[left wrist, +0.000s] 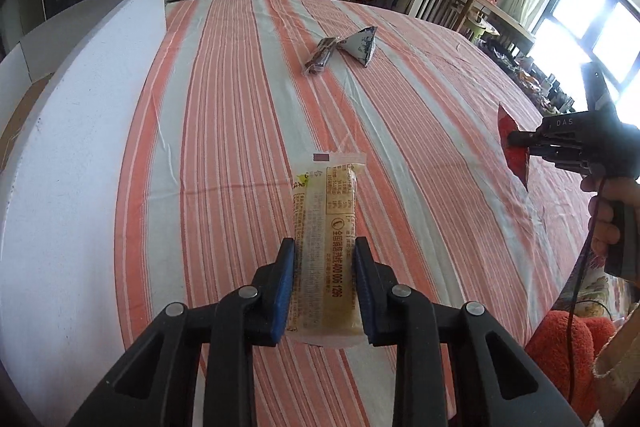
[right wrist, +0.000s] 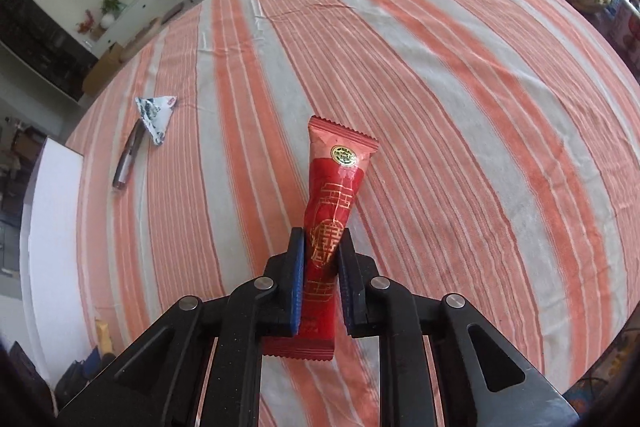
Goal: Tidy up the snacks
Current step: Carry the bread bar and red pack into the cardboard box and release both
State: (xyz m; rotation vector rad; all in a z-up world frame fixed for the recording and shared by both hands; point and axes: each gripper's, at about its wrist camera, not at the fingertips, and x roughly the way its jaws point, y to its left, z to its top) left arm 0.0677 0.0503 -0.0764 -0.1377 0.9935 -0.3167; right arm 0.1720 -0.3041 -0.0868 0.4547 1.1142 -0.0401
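We squeeze the long clear-wrapped yellow cake bar (left wrist: pixel 324 247) in our left gripper (left wrist: pixel 324 283) and the shiny red snack packet (right wrist: pixel 332 211) in our right gripper (right wrist: pixel 320 275), ready to put them away.

Two wrist views, angled downward, sharing striped tablecloth (left wrist: pixel 240 107) (close).

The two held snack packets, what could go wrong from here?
The left gripper pinches the yellow packet near one end, so the long free end might sag or slip. The right gripper squeezes the red packet hard enough to narrow it, so the contents might crush. The triangular pouch and dark bar lie touching; picking one may drag the other.
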